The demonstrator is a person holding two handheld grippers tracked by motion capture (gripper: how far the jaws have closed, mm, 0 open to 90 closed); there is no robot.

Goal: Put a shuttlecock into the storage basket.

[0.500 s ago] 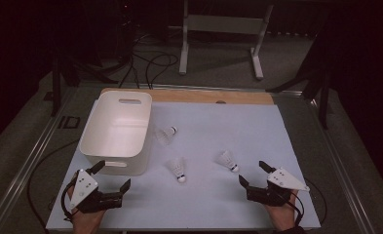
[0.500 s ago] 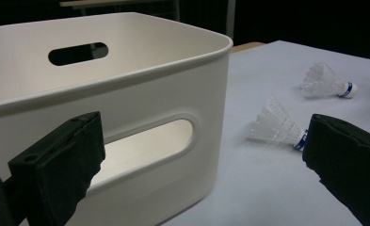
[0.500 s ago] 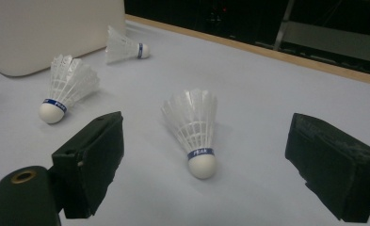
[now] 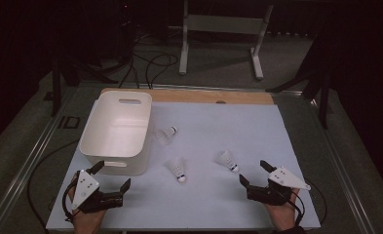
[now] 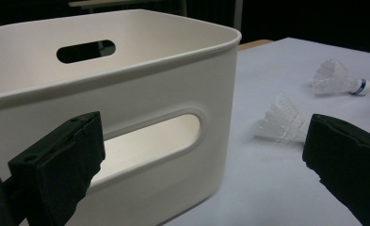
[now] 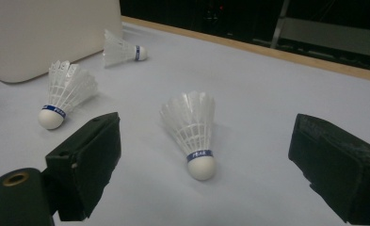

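Both claws gape empty, and the right claw (image 4: 252, 174) may knock the white feathered shuttlecock (image 6: 192, 134) rolling if it closes off-centre.

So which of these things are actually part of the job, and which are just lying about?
Part of the job:
- nearest shuttlecock, lined up between the right gripper's open jaws
- middle shuttlecock
- far shuttlecock beside the tub
- white tub, probably where they go
- left gripper, open

Just lying about:
- metal stand behind the table
- cables on the floor
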